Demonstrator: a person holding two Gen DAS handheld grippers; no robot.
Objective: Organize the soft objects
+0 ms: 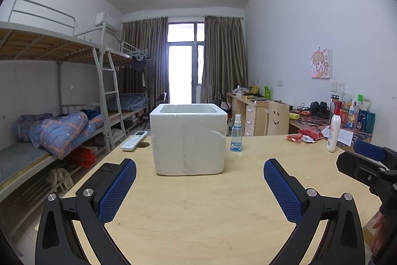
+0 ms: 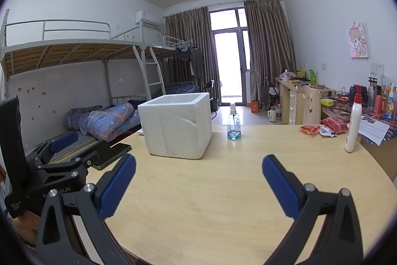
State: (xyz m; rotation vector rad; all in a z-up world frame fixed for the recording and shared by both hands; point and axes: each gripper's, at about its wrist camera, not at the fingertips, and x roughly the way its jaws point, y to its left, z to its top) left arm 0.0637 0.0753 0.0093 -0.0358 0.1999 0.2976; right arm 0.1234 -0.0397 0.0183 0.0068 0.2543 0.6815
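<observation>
A white foam box (image 1: 189, 138) (image 2: 176, 124) stands open-topped on the wooden table (image 1: 198, 203) (image 2: 218, 190); its inside is hidden from both views. Red and white soft snack packets (image 1: 304, 135) (image 2: 322, 128) lie at the table's far right. My left gripper (image 1: 199, 171) is open, hovering over the table in front of the box with nothing between its fingers. My right gripper (image 2: 198, 167) is open too, to the right of the box and short of the packets. Each gripper shows at the edge of the other's view.
A clear blue spray bottle (image 1: 236, 134) (image 2: 233, 123) stands just right of the box. A white lotion bottle (image 1: 333, 131) (image 2: 353, 124) stands near the right edge. A remote (image 1: 134, 140) lies at the left, and a dark phone (image 2: 113, 153). Bunk beds and desks stand beyond.
</observation>
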